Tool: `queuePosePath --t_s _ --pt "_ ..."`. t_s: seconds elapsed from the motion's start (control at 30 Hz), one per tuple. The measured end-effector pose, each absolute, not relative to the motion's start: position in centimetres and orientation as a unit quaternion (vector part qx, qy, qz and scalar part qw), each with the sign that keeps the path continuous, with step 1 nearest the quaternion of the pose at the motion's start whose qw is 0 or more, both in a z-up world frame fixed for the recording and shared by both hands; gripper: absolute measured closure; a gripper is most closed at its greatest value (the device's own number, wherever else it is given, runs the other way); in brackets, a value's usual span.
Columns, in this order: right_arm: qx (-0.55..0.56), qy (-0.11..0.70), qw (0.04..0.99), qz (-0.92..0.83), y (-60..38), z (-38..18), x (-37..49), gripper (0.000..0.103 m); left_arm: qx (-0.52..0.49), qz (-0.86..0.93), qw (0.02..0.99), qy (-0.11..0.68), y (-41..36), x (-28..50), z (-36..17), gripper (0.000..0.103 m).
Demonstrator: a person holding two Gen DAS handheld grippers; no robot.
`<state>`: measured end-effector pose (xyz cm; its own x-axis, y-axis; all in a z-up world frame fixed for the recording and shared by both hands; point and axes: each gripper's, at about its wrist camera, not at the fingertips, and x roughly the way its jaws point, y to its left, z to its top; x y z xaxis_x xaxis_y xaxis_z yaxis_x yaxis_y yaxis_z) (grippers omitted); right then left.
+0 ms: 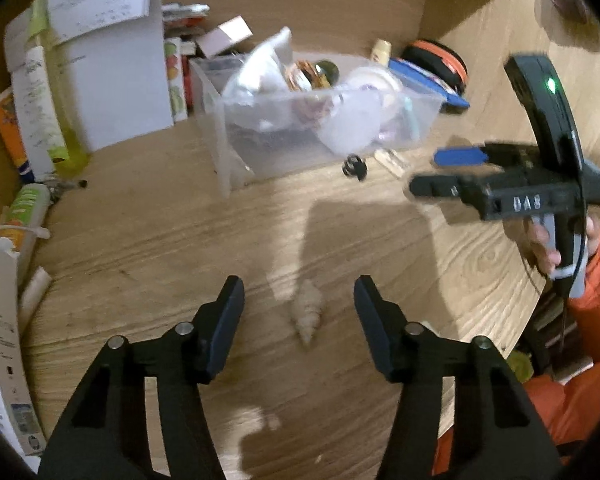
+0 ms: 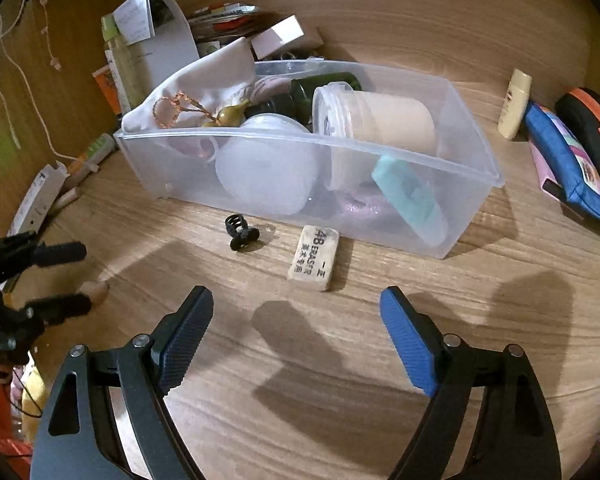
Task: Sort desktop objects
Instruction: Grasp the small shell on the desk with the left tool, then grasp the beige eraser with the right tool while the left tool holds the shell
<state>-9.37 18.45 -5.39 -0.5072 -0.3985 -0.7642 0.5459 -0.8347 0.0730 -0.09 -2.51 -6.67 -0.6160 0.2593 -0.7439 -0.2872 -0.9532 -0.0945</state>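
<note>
Wooden desk point(image 2: 380, 360) fills both views. In the right wrist view, going left to right: the left gripper point(image 2: 60, 280) shows at the left edge, its two black fingers spread with a small pale shell point(image 2: 96, 290) just beside the lower one. A small black hair clip point(image 2: 242, 232) lies left of centre, just in front of a clear plastic box point(image 2: 380, 224). A worn eraser point(image 2: 312, 258) lies to its right, close against the box wall. The box holds a cloth pouch, a white lidded tub, a beige tub and a teal card. Further right, at the upper right, stand a small cream bottle point(image 2: 514, 104) and a blue pouch point(image 2: 572, 168). At the bottom the right gripper point(image 2: 296, 328) has its fingers wide apart with only bare desk between them.

In the left wrist view, books and papers point(image 1: 100, 72) stand at the upper left. The shell point(image 1: 308, 310) lies low in the middle, between the parted fingers, untouched by either. The right gripper point(image 1: 428, 172) hangs at the right, held by a hand point(image 1: 548, 248) in an orange sleeve.
</note>
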Motion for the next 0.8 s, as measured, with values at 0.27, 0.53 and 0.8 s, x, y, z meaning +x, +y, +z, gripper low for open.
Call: queuePosePath --t_s 0.27,0.53,0.8 --pt "0.425 0.087 0.26 -0.863 17.8 -5.8 -10.6 0.032 -0.405 0.9 0.155 0.035 -1.8 0.1 -7.1 0.058" --pt "0.429 0.096 0.251 -0.863 17.1 -5.9 -11.3 0.054 -0.392 0.906 0.149 0.049 -2.1 0.4 -7.3 0.079" --pt "0.422 0.118 0.252 -0.863 16.1 -5.8 -11.1 0.077 -0.384 0.911 0.148 0.039 -2.5 1.0 -7.3 0.086"
